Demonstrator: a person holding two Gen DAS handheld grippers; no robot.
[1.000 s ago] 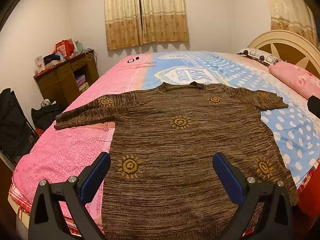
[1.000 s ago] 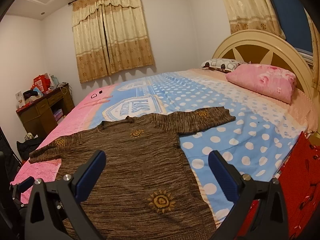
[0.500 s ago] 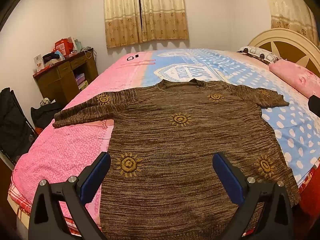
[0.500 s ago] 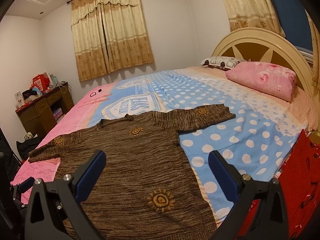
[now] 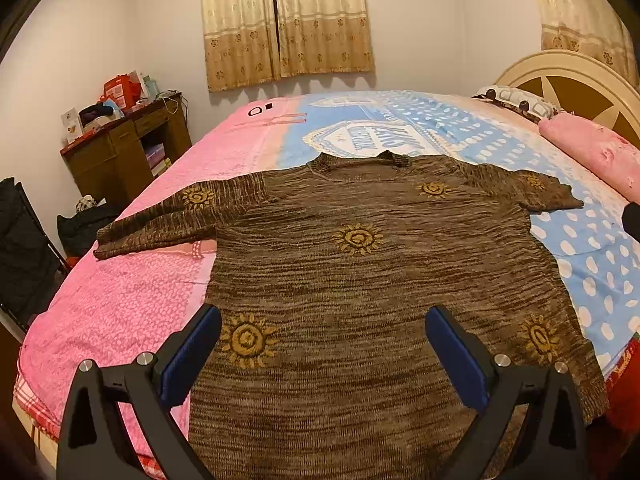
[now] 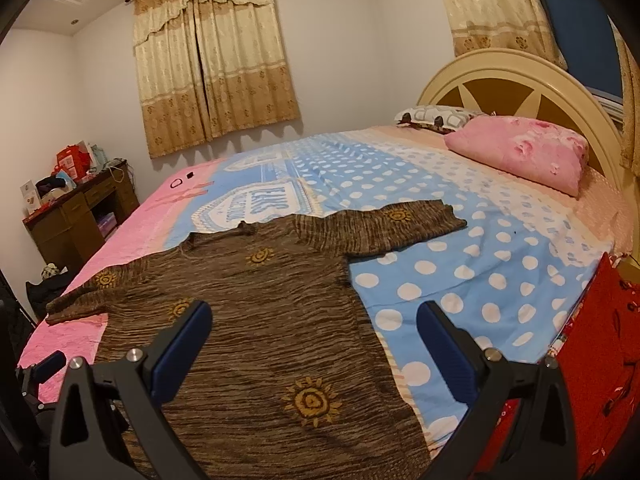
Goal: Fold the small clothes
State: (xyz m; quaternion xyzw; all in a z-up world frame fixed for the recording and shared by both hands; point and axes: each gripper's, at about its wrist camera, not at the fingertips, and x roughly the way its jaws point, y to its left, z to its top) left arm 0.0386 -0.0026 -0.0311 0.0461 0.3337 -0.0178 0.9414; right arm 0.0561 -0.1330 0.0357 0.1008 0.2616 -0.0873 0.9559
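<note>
A brown knit sweater [image 5: 360,280] with yellow sun motifs lies spread flat on the bed, neck away from me, both short sleeves out to the sides. My left gripper [image 5: 323,322] hovers open above its lower hem, blue pads wide apart with nothing between them. The same sweater [image 6: 256,320] fills the lower left of the right wrist view. My right gripper [image 6: 314,316] is open too, above the sweater's right hem edge. The left gripper's fingertip [image 6: 50,364] shows at the far left of that view.
The bedspread is pink [image 5: 120,312] on the left and blue with white dots [image 6: 480,272] on the right. A pink pillow [image 6: 520,152] lies by the cream headboard [image 6: 520,80]. A wooden desk [image 5: 116,152] with clutter stands left of the bed. Red fabric [image 6: 600,360] hangs at the bed's right edge.
Both views have dropped and drawn back slightly, so the sweater sits lower and nearer in frame. Both grippers stay open; the sweater has not moved.
</note>
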